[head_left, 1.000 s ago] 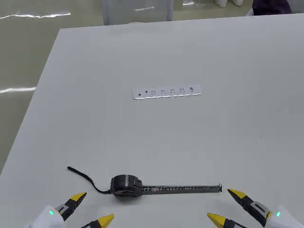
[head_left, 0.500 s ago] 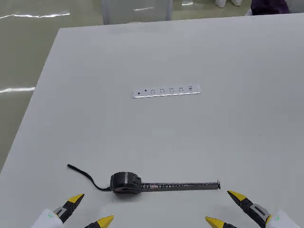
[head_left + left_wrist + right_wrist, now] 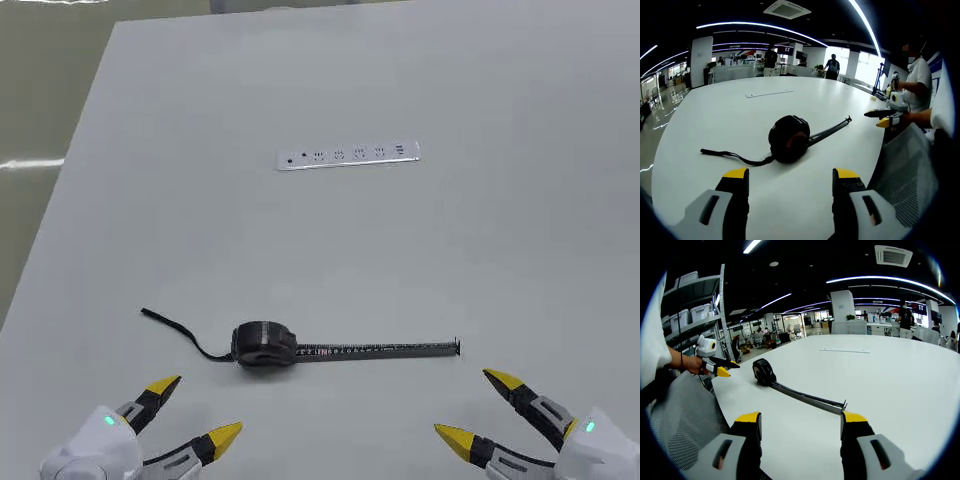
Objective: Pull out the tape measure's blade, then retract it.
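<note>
tape measure (image 3: 264, 343), a dark round case, lies on the pale worktop (image 3: 480, 230) toward the near edge, at roughly 6 o'clock in the head view. its blade (image 3: 380, 350) is out of the case and lies flat on the surface, running straight toward 3 o'clock, with the end hook (image 3: 458, 347) at its far tip. a thin black wrist strap (image 3: 172, 330) trails off the other side of the case toward 10 o'clock. nothing holds the case or the blade.

left tool (image 3: 196, 410) hovers near the bottom edge, at about 7 o'clock from the case and apart from it, its two yellow-tipped jaws spread wide with nothing between them. in the left gripper view the case sits straight ahead, in line with the gap of the jaws.

right tool (image 3: 473, 407) hovers at about 5 o'clock from the end hook, near it but not touching, jaws also wide and empty. in the right gripper view the hook lies just ahead of the jaw tips, closer to the right-hand one, and the blade runs off toward 10 o'clock to the case.

a white power strip (image 3: 347, 155) lies well apart from the tape measure, at 12 o'clock from it, near mid-worktop.
</note>
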Tool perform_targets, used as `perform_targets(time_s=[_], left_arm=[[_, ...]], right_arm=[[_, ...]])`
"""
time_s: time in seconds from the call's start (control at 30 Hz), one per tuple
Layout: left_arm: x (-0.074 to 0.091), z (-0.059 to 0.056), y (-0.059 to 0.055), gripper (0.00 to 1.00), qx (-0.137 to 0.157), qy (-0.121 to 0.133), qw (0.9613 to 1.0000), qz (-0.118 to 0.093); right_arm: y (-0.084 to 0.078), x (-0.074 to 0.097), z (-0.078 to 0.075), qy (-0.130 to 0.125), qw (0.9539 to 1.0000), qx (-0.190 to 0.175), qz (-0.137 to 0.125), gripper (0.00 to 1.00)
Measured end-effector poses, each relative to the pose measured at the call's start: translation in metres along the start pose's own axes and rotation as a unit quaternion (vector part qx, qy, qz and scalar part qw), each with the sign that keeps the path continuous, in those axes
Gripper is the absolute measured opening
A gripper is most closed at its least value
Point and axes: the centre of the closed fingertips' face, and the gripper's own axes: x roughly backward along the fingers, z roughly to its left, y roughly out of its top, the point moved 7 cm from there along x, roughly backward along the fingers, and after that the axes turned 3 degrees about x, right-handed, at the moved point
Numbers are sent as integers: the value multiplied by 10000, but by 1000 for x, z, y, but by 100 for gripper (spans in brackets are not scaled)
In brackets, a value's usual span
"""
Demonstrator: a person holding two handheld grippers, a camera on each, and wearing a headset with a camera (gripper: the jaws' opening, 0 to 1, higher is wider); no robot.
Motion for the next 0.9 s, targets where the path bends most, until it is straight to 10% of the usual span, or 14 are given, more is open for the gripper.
perform_targets(time_s=[0.9], left_arm=[[6, -1, -1, 66, 35, 102, 9999, 6]], right_arm=[[-2, 2, 3, 100, 9999, 40, 18, 64]])
